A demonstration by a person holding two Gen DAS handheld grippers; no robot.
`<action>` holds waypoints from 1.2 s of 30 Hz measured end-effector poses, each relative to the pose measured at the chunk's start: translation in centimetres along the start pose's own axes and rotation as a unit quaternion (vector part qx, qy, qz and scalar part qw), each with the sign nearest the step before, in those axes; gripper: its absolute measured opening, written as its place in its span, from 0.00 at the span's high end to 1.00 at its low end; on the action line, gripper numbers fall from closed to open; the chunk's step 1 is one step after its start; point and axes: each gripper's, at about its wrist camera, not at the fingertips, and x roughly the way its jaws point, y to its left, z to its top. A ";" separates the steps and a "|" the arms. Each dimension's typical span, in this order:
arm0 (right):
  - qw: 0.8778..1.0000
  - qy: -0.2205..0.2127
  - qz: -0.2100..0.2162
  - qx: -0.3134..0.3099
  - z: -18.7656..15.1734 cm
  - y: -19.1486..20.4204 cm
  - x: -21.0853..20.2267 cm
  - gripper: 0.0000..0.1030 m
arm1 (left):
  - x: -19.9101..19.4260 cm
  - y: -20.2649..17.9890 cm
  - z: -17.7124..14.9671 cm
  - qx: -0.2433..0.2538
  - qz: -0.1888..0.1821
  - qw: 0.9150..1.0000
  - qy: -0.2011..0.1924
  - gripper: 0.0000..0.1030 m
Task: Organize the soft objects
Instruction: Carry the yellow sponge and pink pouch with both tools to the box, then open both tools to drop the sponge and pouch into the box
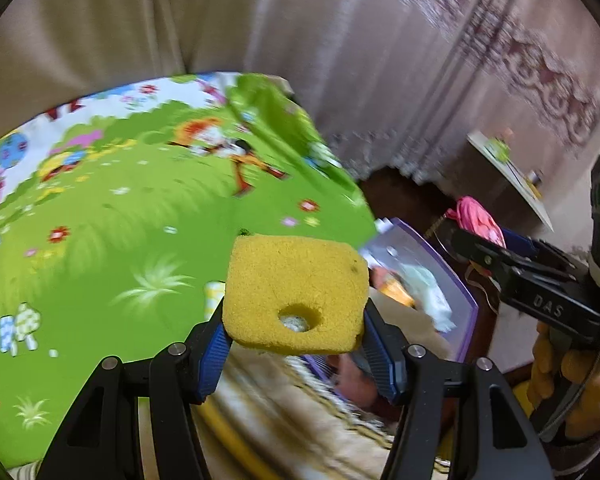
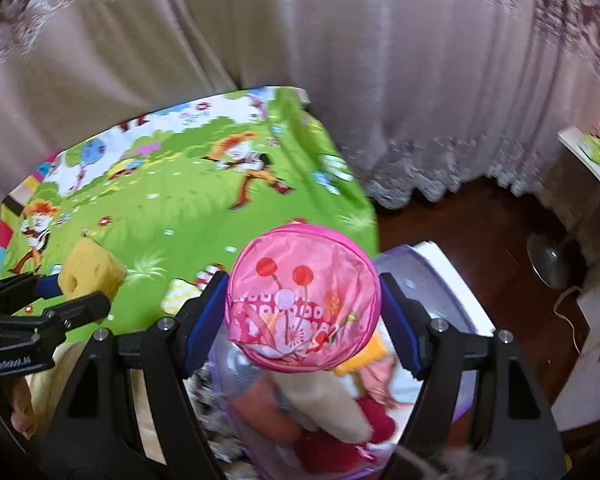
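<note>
Left wrist view: the left claw [image 1: 296, 342] is clamped on a yellow, rounded-square foam sponge with a round hole [image 1: 298, 294], blue pads pressing its two sides. Beyond the claw lies a green cartoon-print play mat [image 1: 120, 216]. To the claw's right, the right claw [image 1: 446, 226] enters from the frame edge, carried by a person's hand [image 1: 572, 384]; a pink object shows at its tip, but the grip is hidden here. Below and right of the left claw, a purple-rimmed clear storage box [image 1: 466, 304] is blurred and partly covered by the sponge.

Right wrist view: the right claw [image 2: 303, 320] is clamped on a pink, round, floral fabric pouch [image 2: 303, 300], held directly over the storage box [image 2: 456, 280], whose soft contents are smeared and hard to identify. To the left, the left claw [image 2: 76, 294] holds the sponge [image 2: 90, 270] over the mat [image 2: 180, 208]. Only this view shows the pouch's face and the box interior. A beige curtain [image 2: 340, 60] hangs beyond.
</note>
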 end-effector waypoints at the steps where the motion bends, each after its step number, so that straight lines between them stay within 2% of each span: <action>1: 1.000 0.002 -0.007 0.005 -0.4 -1.0 -0.1 0.26 | 0.6 -1.2 -0.3 0.010 -0.006 1.000 0.011 0.41; 5: 0.999 0.015 -0.027 0.033 -2.2 -4.4 0.0 0.25 | 2.4 -4.3 -1.3 0.036 -0.021 0.998 0.044 0.41; 13: 0.996 0.029 -0.048 0.064 -4.4 -8.1 0.3 0.25 | 5.0 -6.7 -2.5 0.046 -0.027 0.995 0.079 0.39; 21: 0.995 0.032 -0.054 0.077 -5.3 -8.9 0.4 0.22 | 6.5 -6.9 -2.9 0.039 -0.037 0.993 0.101 0.31; 25: 0.995 0.029 -0.052 0.080 -5.5 -9.1 0.3 0.14 | 6.7 -6.6 -3.2 0.034 -0.036 0.993 0.106 0.28; 36: 0.994 0.027 -0.064 0.083 -7.4 -8.7 -1.9 0.13 | 4.2 -5.7 -5.6 -0.005 -0.061 0.993 0.096 0.17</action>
